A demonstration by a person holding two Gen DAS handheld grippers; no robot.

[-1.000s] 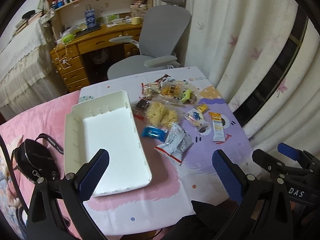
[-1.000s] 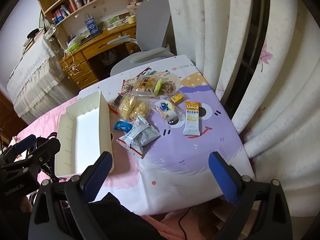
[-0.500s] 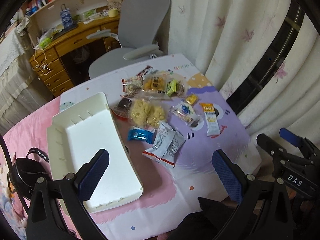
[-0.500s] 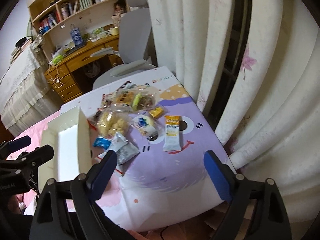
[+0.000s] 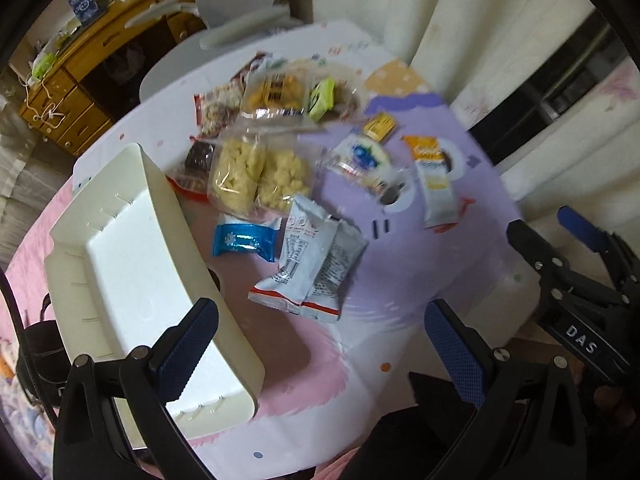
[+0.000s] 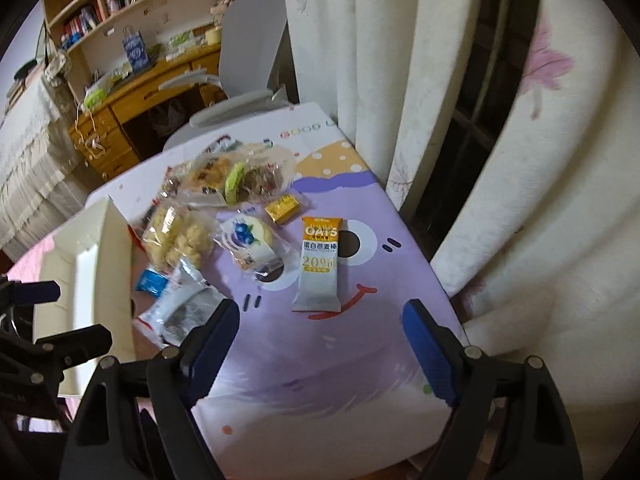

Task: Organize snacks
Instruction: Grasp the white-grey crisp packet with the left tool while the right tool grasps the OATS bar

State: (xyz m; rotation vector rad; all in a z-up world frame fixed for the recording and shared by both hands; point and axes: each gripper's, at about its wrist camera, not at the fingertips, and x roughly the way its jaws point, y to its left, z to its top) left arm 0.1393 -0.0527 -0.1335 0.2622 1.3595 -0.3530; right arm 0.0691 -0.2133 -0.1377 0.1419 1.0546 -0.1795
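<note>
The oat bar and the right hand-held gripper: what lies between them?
Only bare purple tablecloth separates the oat bar from the closing, empty right hand-held gripper, as the right wrist view shows.

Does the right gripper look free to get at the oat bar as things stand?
Probably yes. The oat bar lies flat and alone on the purple cloth, just ahead of the right gripper, whose jaws are closing with nothing between them.

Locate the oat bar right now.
The oat bar lies flat on the purple tablecloth, on the curtain side of the snack pile, beside the blueberry pastry pack and just below the small yellow packet.
</note>
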